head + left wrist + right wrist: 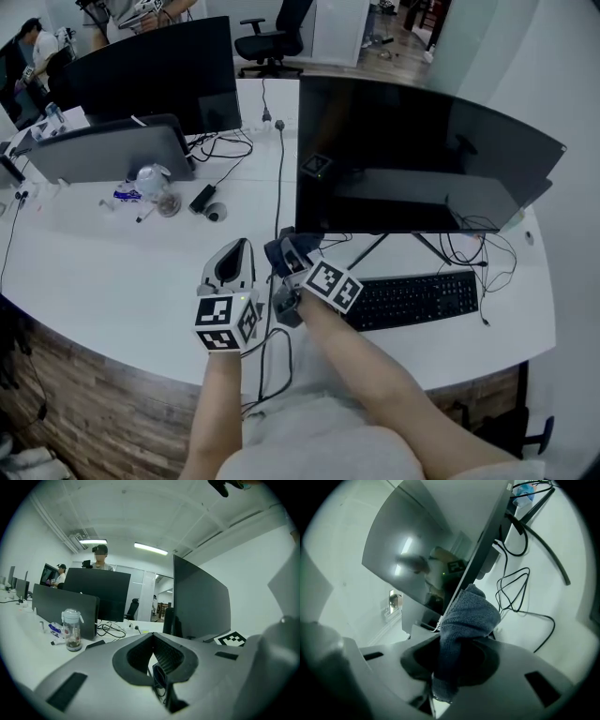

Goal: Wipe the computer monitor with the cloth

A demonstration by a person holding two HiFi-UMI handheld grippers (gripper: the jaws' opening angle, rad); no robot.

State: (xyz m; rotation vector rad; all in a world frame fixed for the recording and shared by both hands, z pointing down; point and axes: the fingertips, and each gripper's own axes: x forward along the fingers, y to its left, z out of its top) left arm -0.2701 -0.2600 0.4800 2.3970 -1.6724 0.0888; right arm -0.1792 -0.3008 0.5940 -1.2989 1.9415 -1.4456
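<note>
Meanwhile, cloth (467, 615) at the monitor's (412, 150) bottom corner

The right gripper (284, 255) had its jaws clamped on the grey-blue cloth. The cloth's bunched end stood out past the jaw tips at the lower left corner of the dark monitor; whether it touched the bezel could not be told. The left gripper (234, 253) hovered just beside the right one over the white desk (103, 272), jaws pressed together with nothing between them. A black keyboard (412, 298) lay in front of the monitor, to the right of both grippers.
</note>
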